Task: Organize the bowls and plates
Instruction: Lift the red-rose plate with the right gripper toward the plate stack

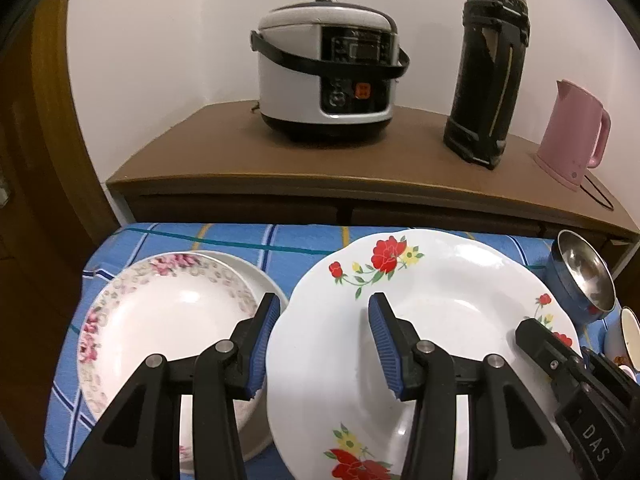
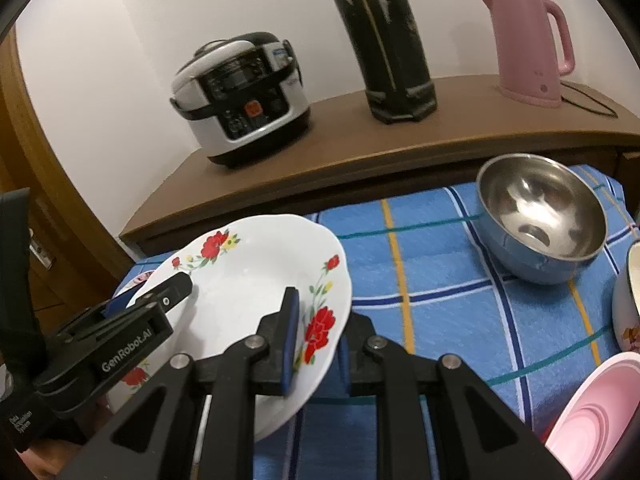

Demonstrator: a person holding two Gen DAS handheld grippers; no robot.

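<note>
A white plate with red flowers (image 1: 440, 320) (image 2: 248, 280) hangs tilted above the blue checked cloth (image 2: 432, 280). My left gripper (image 1: 324, 304) straddles the plate's left rim. One pad presses the outer edge and the other finger (image 2: 176, 286) lies on the inner face. My right gripper (image 2: 318, 312) is shut on the opposite rim, and its upper finger (image 1: 536, 336) also shows in the left wrist view. To the left, a plate with a pink flower border (image 1: 172, 320) lies on top of another plate.
A steel bowl (image 2: 540, 216) sits on the cloth at the right, beside a white enamel bowl (image 2: 628, 300) and a pink container (image 2: 592, 412). Behind the table, a wooden cabinet (image 1: 208, 144) holds a rice cooker (image 1: 328, 72), a black flask (image 1: 488, 72) and a pink kettle (image 1: 572, 136).
</note>
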